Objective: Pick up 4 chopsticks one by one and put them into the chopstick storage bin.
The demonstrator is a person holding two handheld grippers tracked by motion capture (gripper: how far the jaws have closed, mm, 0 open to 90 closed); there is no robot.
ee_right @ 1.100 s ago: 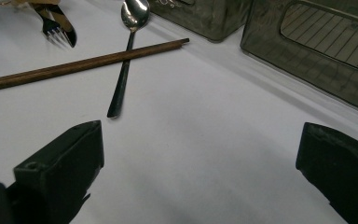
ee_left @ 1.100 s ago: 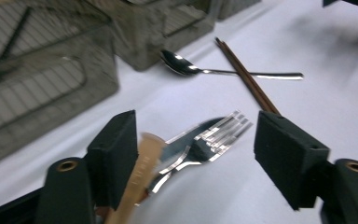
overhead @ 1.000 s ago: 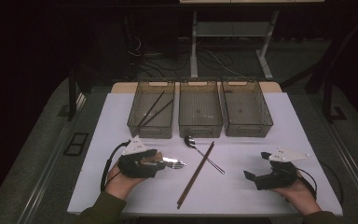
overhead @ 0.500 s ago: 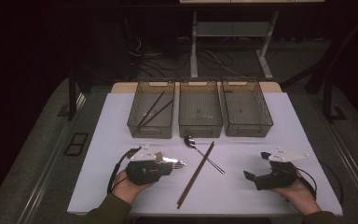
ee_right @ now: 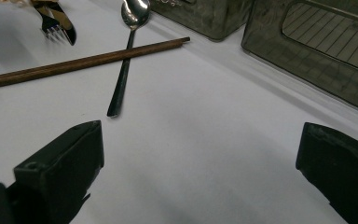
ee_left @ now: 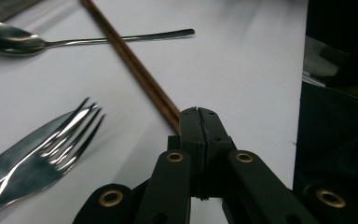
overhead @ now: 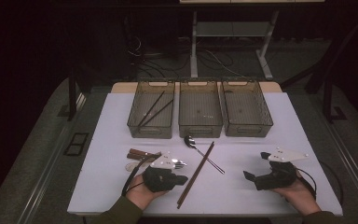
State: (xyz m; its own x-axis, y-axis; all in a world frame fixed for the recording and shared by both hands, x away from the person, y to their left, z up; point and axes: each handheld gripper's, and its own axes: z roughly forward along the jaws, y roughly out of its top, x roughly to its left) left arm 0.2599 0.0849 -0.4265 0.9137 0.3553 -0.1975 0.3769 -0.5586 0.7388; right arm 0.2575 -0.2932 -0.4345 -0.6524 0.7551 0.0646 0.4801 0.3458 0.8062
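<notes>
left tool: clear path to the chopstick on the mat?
Probably yes. The left tool sits right beside the chopstick, with only bare mat between them; the fork lies off to its side. But its jaws are shut with nothing between them, so they must open first.

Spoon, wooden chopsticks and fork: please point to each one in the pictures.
spoon [ee_right: 135, 11], right gripper view, on its bowl.
wooden chopsticks [overhead: 196, 173], high view, middle of the pair.
fork [ee_left: 77, 125], left gripper view, on its tines.
</notes>
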